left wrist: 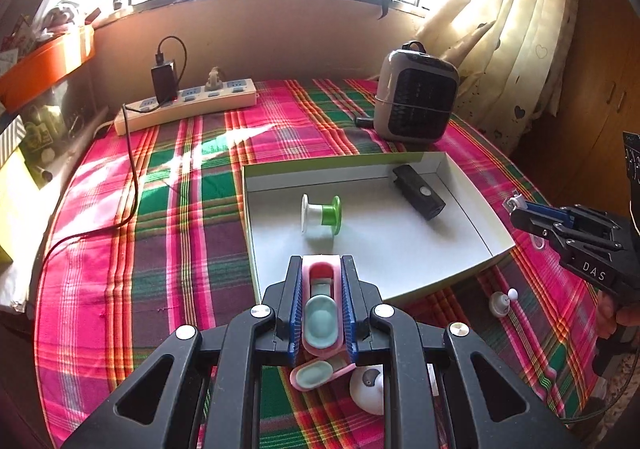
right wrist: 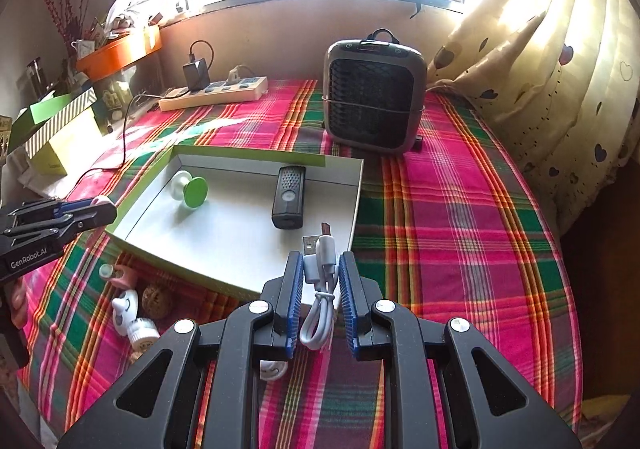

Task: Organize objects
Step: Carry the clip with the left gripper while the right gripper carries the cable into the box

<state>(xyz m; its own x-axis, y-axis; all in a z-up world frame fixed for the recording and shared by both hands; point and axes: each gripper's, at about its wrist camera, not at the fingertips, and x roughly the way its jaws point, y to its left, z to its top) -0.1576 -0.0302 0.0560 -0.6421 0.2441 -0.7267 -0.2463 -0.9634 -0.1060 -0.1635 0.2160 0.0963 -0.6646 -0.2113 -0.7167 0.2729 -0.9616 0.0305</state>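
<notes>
The left gripper [left wrist: 322, 285] has its jaws closed on a pink clip [left wrist: 320, 309], held above the near edge of the table [left wrist: 120, 249] just short of the white tray [left wrist: 472, 193]. The right gripper [right wrist: 320, 285] has its jaws clamped on a coiled white USB cable [right wrist: 322, 289] over the tray's near rim. Only the left view shows a second pink clip [left wrist: 320, 375] lying on the cloth; only the right view shows a walnut [right wrist: 156, 301]. Inside the tray lie a green spool [left wrist: 320, 215] and a black device [left wrist: 418, 191].

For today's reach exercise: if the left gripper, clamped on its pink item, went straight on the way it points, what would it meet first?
Probably the near wall of the white box, just beyond the left gripper; if it cleared that, the green and white spool. Depth is uncertain.
</notes>
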